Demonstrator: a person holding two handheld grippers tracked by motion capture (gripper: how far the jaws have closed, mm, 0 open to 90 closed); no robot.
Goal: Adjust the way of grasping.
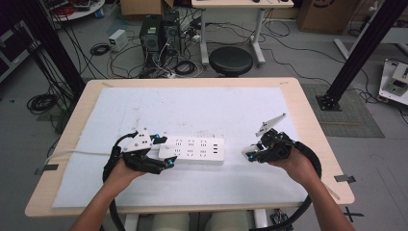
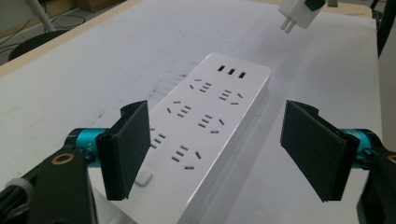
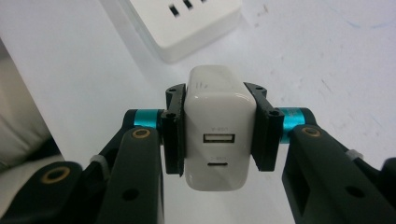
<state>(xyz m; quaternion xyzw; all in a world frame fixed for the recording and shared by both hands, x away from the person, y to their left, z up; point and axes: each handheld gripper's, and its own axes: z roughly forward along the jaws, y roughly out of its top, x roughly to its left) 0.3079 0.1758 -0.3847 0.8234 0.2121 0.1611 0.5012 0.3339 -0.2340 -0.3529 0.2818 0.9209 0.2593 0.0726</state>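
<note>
White hard-plastic charger (image 3: 217, 128) clamped in right tool (image 3: 217, 135), sides pinched, prongs probably toward power strip (image 1: 195, 150) flat on counter (image 1: 298, 96). Left tool (image 2: 217, 154) wide, straddling strip end, not gripping. Charger light, rigid, smooth: slippery; flat sides best hold.

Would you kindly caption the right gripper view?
Right gripper clamps a white USB charger near the power strip.

Two black hand-held grippers, bare forearms

Each gripper (image 1: 159, 153) (image 1: 252, 154) has black linkage arms with brass-ringed pivots, teal collars behind flat black pads (image 2: 128, 147), a grey three-cornered plate on top and a thick black cable trailing back.
</note>
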